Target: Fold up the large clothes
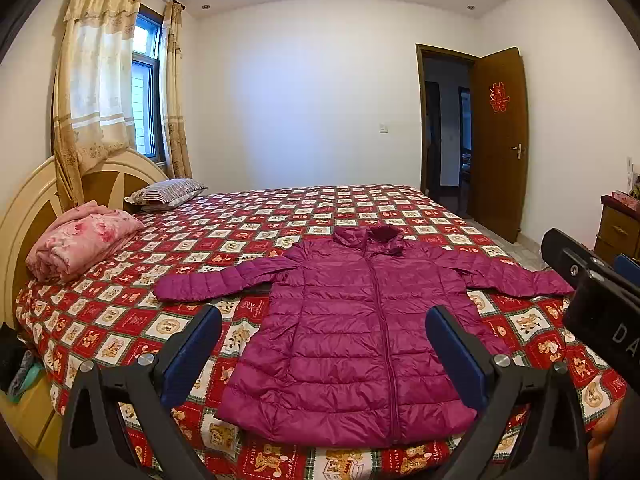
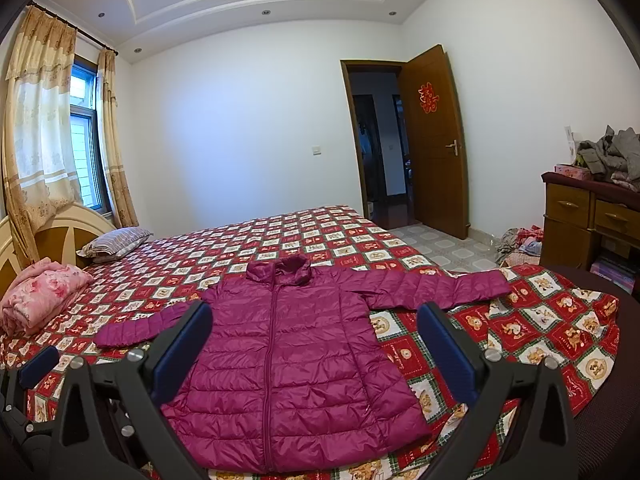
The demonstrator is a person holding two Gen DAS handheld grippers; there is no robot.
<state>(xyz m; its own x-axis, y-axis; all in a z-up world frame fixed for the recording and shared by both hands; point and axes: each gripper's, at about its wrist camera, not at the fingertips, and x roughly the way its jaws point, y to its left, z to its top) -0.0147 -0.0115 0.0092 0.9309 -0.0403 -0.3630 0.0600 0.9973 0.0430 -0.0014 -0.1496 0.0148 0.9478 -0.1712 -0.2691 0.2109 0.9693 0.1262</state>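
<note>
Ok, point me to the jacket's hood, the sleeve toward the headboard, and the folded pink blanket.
hood [image 1: 384, 236], left wrist view, on its top edge.
sleeve toward the headboard [image 1: 208, 282], left wrist view, on the forearm.
folded pink blanket [image 1: 82, 242], left wrist view, on its top face.

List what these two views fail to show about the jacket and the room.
- Jacket hem: cut off by the bottom edge, right wrist view.
- Jacket's back: hidden against the bed, both views.
- Room beyond the door: too dark, both views.
- Pile on the dresser: cut by the right edge.
</note>
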